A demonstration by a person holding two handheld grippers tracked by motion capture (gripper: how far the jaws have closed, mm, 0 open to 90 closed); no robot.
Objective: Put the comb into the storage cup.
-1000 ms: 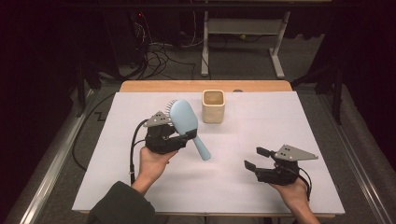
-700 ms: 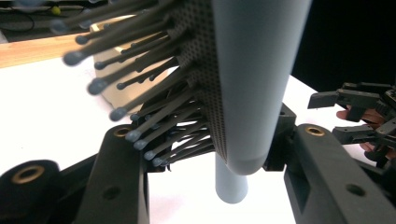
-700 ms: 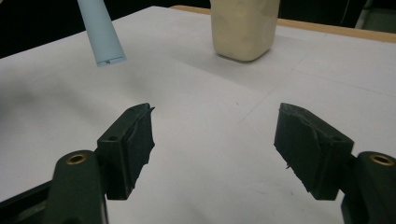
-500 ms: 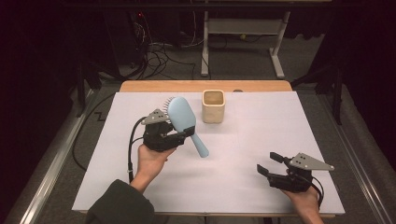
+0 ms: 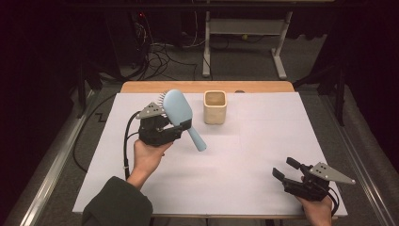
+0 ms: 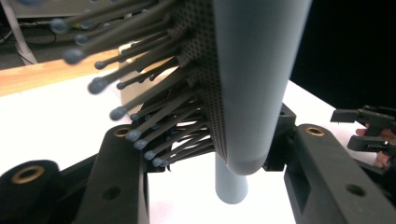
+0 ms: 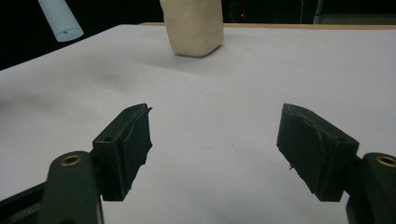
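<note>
Pale blue hairbrush held up over the counter in the left gripper

The hairbrush [image 5: 179, 110] has a smooth, rounded oval back and a round handle that tapers slightly and points down toward the right in the high view; the left gripper view shows its dark perforated pad and thin grey bristles with small ball tips. The left gripper [image 5: 165, 130] is clamped on the brush where head meets handle, holding it tilted above the white counter [image 5: 263, 155], left of a cream cup [image 5: 215, 107] standing near the far edge. The right gripper [image 5: 286, 169] sits low at the near right corner, its jaws wide apart after just opening further, nothing between them.
</note>
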